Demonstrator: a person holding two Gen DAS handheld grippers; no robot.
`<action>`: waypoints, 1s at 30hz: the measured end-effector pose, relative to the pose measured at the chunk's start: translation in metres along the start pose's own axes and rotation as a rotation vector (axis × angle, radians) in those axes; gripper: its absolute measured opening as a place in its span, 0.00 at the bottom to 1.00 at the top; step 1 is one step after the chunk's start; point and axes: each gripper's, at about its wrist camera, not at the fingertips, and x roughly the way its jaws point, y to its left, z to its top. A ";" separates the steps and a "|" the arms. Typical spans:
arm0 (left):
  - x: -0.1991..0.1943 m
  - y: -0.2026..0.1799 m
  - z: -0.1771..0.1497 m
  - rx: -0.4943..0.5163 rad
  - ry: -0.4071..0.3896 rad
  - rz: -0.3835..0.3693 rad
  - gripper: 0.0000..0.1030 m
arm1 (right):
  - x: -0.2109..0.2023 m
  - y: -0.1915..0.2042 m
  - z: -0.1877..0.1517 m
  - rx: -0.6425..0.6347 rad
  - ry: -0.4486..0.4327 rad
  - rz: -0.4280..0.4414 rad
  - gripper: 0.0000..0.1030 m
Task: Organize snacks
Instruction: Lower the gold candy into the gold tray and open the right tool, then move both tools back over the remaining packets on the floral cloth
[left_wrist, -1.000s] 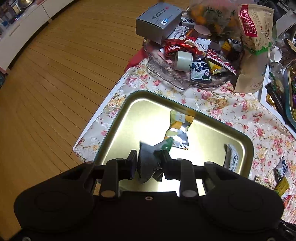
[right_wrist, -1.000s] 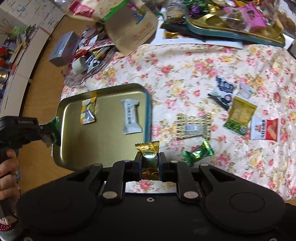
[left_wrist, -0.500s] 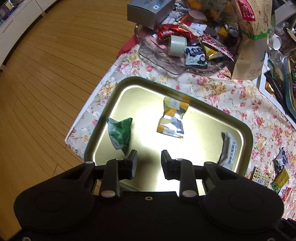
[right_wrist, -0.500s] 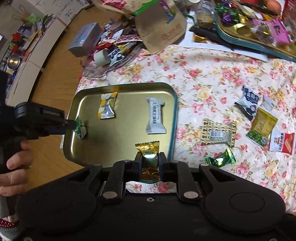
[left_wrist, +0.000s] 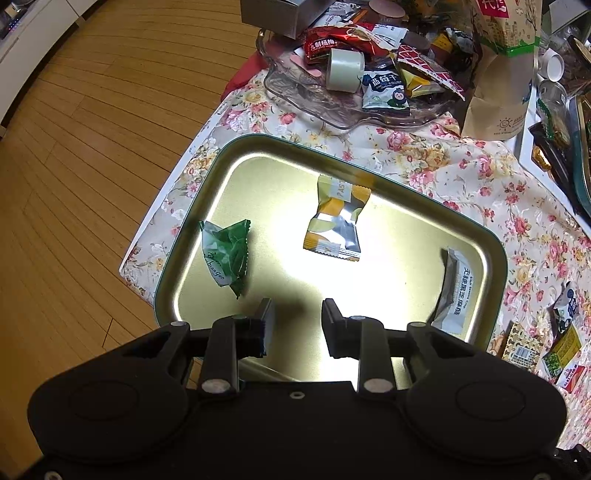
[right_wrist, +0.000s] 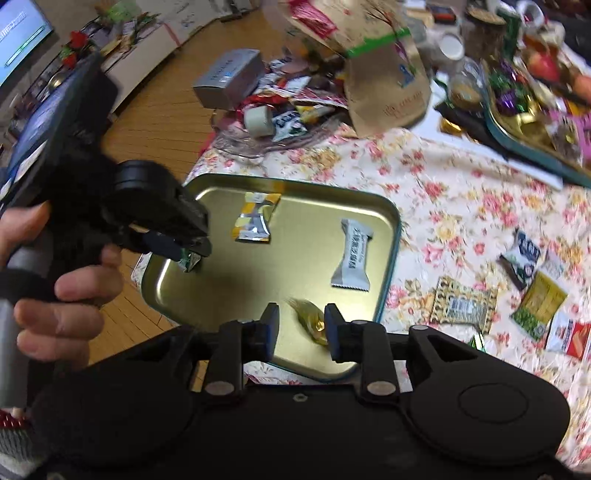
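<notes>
Shallow gold metal tray (left_wrist: 369, 291) rests at the floral tablecloth's (left_wrist: 461, 166) corner beside wood-plank floor (left_wrist: 92, 166). Left gripper (left_wrist: 294, 325): spread, empty. Right gripper (right_wrist: 301, 328): jaws opening, gold-wrapped candy (right_wrist: 312, 320) between them.

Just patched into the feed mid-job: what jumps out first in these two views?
The shiny gold tray at the corner of the floral tablecloth, holding a green packet, a yellow-and-silver one and a white bar. The right gripper is opening with a gold candy between its fingers over the tray.

glossy metal tray (left_wrist: 491, 254); floral cloth (left_wrist: 424, 155)
</notes>
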 end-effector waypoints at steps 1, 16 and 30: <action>0.001 -0.001 0.000 0.003 0.000 0.002 0.37 | -0.001 0.003 -0.001 -0.015 -0.003 -0.002 0.32; 0.003 -0.004 -0.003 0.021 0.009 -0.005 0.37 | 0.010 -0.004 0.001 0.029 0.068 -0.038 0.32; -0.013 -0.034 -0.010 0.071 -0.011 -0.050 0.37 | 0.016 -0.035 0.002 0.160 0.145 -0.080 0.32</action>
